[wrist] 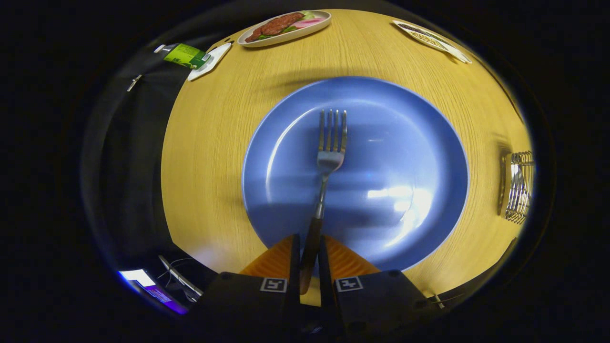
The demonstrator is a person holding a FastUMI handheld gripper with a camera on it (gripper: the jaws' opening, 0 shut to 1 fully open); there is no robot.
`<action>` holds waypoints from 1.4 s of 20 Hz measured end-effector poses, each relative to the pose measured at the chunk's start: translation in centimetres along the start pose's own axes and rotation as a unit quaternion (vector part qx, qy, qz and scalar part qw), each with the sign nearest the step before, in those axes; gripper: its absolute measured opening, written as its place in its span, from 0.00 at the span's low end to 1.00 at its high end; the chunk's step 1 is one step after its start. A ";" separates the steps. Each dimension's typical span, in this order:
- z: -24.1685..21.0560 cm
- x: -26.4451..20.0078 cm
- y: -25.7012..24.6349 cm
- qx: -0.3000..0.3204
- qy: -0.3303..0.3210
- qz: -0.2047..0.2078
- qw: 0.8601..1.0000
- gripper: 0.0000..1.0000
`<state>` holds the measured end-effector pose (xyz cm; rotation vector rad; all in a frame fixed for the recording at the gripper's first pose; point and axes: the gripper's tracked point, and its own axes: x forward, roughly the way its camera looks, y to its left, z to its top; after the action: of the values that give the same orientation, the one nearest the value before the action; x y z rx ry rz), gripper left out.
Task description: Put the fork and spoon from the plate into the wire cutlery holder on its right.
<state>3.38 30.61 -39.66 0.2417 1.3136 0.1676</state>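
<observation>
A: The jaws of the gripper (309,257) are closed narrow on the fork (329,157) by its dark handle, tines out over the blue plate (410,143).

B: Risk?

A: Held so far back, it could pivot or slip on the way to the wire cutlery holder (518,186), right of the plate on the bench (209,143).

B: The spoon?

A: Perhaps already in the holder; too blurred to tell.

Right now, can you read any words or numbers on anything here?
None readable.
Green packet beyond the round blue plate: print too blurred.
Patterned white tray at the far edge of the wooden table: markings too small.
Gripper, shut on the metal fork's brown handle: square coded tags, no words.
</observation>
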 end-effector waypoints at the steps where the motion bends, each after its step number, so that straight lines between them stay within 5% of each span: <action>1: -0.1 0.2 -0.1 0.008 0.002 0.001 1.000 0.22; 7: 0.1 -0.7 -0.1 -0.031 -0.019 0.021 0.999 0.08; 15: -0.1 -6.9 -2.5 -0.076 -0.046 0.045 0.995 0.08; 24: -1.9 -17.5 -11.9 -0.100 -0.059 0.040 0.992 0.08; 28: -2.4 -21.4 -17.4 -0.123 -0.036 0.005 0.992 0.08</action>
<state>-4.54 8.50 -24.93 0.0435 1.2073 0.3246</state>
